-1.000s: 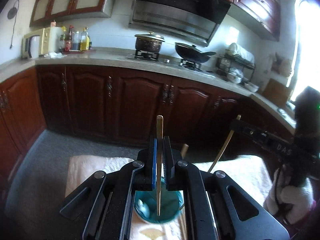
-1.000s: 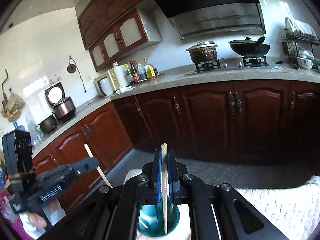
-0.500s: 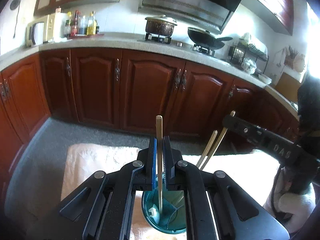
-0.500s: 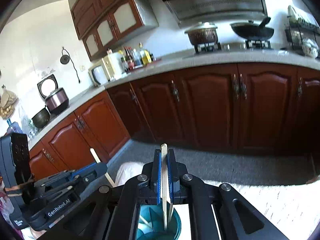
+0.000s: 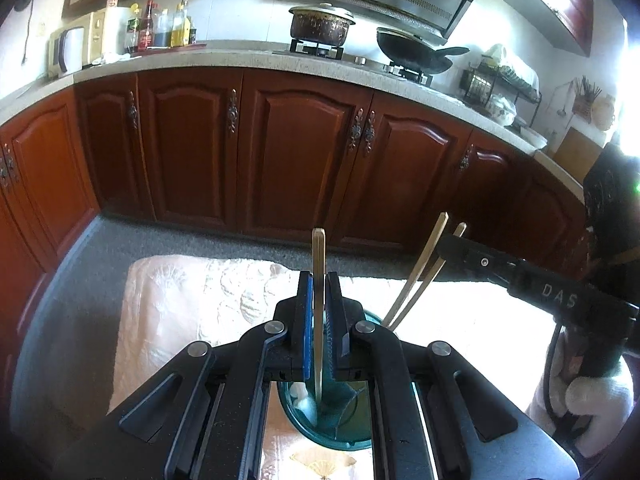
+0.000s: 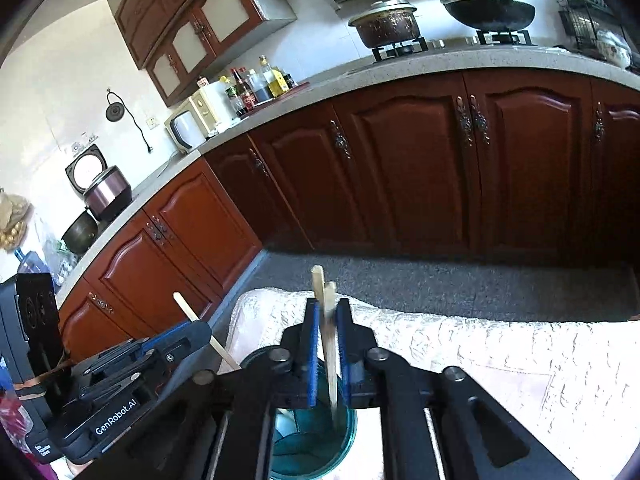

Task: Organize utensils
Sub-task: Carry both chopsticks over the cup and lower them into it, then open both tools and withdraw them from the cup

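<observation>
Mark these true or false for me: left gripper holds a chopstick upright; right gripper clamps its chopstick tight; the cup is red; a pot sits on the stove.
1. The left gripper holds the left chopstick upright. True.
2. The right gripper clamps the right chopstick tight. False: its jaws have just been opening, and the chopstick stands loose between them.
3. The cup is red. False: it is teal.
4. A pot sits on the stove. True.
</observation>
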A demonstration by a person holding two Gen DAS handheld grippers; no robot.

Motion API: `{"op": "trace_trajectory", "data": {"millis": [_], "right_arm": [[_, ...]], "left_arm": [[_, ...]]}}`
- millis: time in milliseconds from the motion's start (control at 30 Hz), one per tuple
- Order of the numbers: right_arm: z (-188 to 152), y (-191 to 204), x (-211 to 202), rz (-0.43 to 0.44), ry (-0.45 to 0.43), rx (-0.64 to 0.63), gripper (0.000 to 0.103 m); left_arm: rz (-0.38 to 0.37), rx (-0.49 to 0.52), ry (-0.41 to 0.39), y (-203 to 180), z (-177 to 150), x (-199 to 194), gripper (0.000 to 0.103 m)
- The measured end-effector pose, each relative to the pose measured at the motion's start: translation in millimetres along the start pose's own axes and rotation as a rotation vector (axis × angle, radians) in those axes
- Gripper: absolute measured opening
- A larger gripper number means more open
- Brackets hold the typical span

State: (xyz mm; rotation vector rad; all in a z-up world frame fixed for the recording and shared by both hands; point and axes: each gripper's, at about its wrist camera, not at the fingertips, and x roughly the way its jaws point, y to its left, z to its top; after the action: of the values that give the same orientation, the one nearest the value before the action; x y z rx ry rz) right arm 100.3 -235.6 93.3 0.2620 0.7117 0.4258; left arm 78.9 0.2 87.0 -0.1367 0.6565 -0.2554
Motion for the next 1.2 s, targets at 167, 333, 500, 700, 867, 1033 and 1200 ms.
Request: {"op": "trace_trajectory", "data": {"millis": [167,333,500,700,867,1033,1200], "right_arm": [[-7.7,-3.8,-5.6,-0.011,0.011,-0.003,0.034],[-19.8,-7.2,-18.2,-0.016,0.026,-0.001,0.034],[-35.9,-8.7,-37.8,-0.040,0.025,-0.009,0.035],[-66.2,-12.1,-61.8,-0.100,0.038,-0.010,0.036],[-90.1,-18.3,-75.0,-0.137,0.062,0.002,0.036],[-112.1,-29.3,-83.2,-0.156,0.090,0.030,0.036],[-136.3,-47.1,-87.9,-0.181,0.132,0.066,0.036]], "left_arm": [[-0.014,-0.007,0.006,-0.4,-2.6,-7.7,0.033],[0.006,0.018,-0.005,-5.5,-10.7,-21.5,0.039],[0.048,0.063,-0.020,-16.4,-22.8,-36.7,0.039],[0.070,0.110,-0.029,-32.8,-41.6,-50.5,0.039],[0.054,0.135,-0.020,-47.7,-59.8,-57.3,0.039],[0.026,0.151,0.002,-61.5,-79.2,-59.1,0.039],[-0.026,0.137,0.057,-67.2,-99.9,-55.5,0.039]]}}
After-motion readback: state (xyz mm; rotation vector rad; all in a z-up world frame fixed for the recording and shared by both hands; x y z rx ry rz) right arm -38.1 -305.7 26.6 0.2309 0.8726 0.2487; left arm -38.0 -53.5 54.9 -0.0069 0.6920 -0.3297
